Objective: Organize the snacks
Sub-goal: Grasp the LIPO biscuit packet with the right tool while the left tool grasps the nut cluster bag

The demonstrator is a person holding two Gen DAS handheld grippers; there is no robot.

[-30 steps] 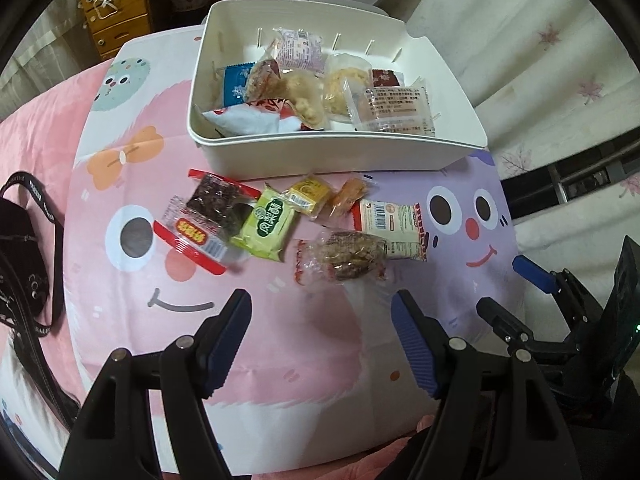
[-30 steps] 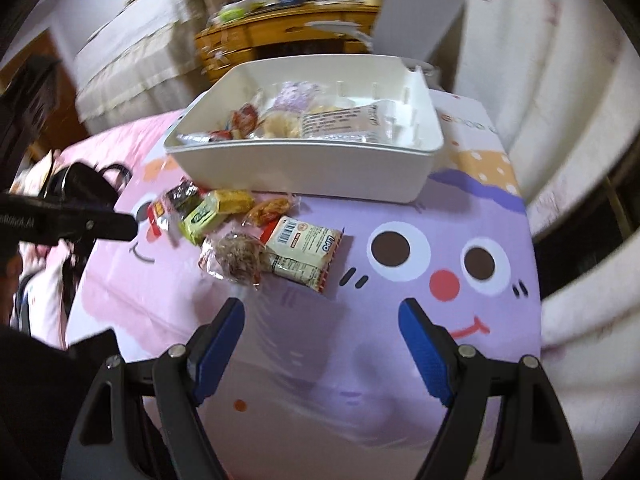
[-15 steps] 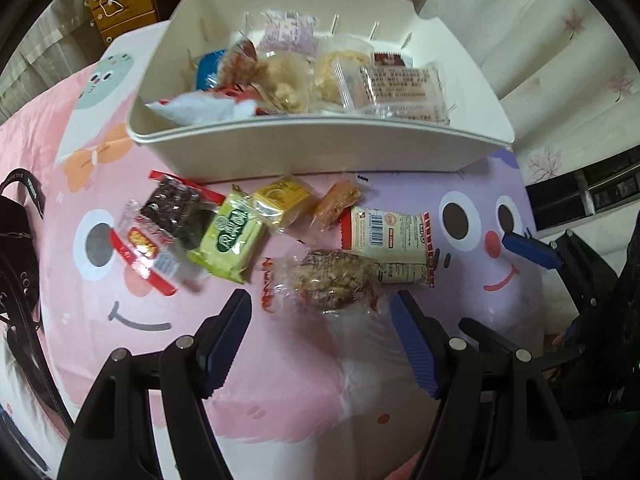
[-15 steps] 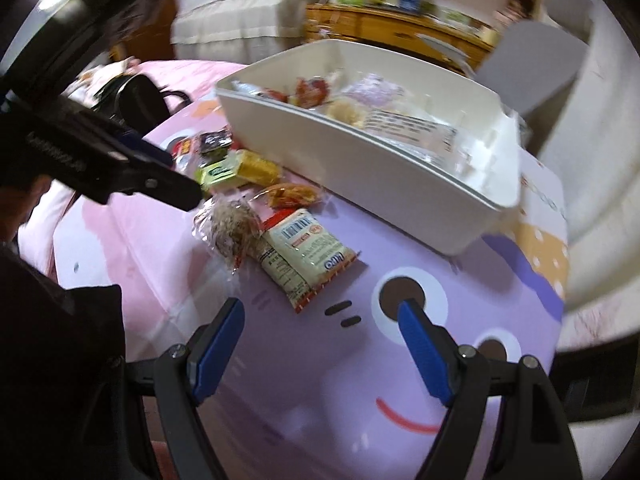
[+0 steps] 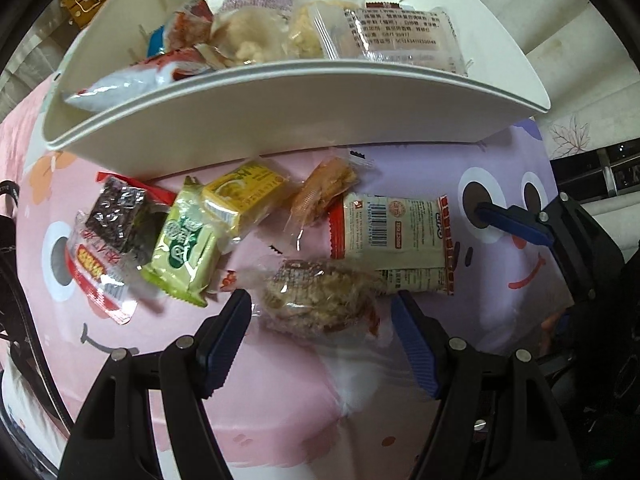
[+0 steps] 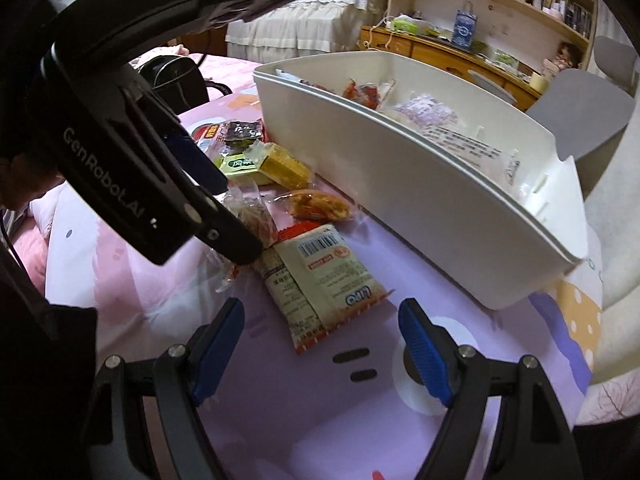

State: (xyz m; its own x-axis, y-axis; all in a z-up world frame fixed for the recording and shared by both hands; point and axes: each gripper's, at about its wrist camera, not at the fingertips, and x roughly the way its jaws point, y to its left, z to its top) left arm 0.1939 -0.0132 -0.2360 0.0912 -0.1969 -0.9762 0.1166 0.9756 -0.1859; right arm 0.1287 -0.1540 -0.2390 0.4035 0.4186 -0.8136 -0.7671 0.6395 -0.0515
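Left gripper (image 5: 322,312) gapes, straddling clear-wrapped brown oat cake (image 5: 316,300); right gripper (image 6: 322,334) gapes, empty — both before white plastic bin (image 5: 280,108), wrapped snacks crowding between.

Loose snack packets (image 5: 280,240) lie on the tablecloth (image 5: 280,392) before the storage bin (image 5: 280,116); more packets (image 5: 320,28) lie in it. A desk (image 6: 452,52) stands behind.

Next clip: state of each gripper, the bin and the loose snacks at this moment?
Left gripper: open, straddling the nut cake, not pressing it.
Right gripper: open, empty, just short of the barcode packet.
Bin: uncovered, partly filled.
Green packet: lying on the cloth, outside the bin.
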